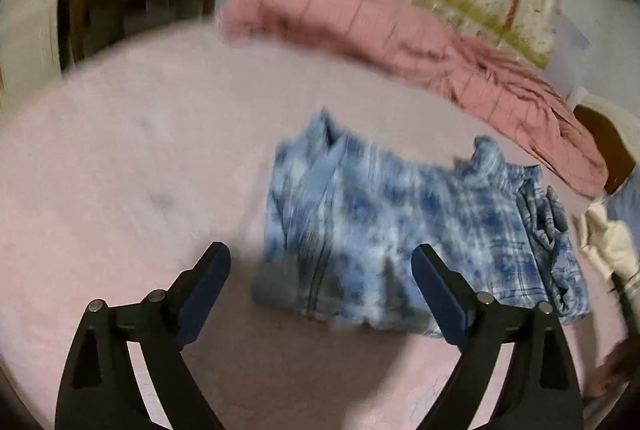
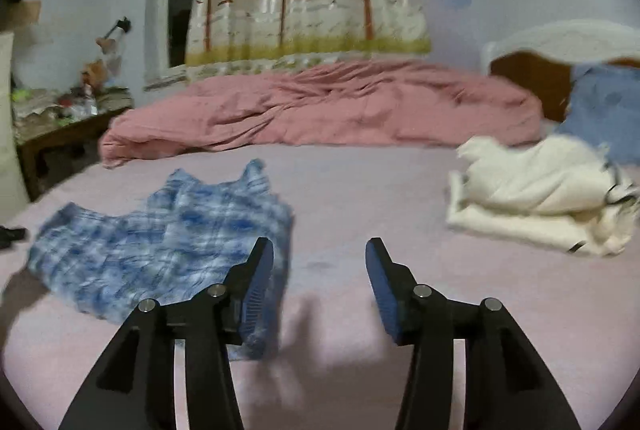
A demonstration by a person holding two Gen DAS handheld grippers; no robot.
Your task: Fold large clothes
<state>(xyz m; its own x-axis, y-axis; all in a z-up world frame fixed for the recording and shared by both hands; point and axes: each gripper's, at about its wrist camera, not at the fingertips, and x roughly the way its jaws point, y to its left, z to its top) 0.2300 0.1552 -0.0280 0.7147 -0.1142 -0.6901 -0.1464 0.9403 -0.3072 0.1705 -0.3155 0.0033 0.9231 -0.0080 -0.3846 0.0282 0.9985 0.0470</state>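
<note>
Bed (image 1: 120,150), blurred blue shirt (image 1: 380,222) (pattern smeared)

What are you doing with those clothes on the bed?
A person is folding clothes with a hand-held tool in each hand. The blue plaid shirt lies folded on the pink bed sheet, and neither tool holds it: the left tool and the right tool both stand open and empty above the bed. A cream garment waits off to the right, near the rumpled pink quilt.
</note>
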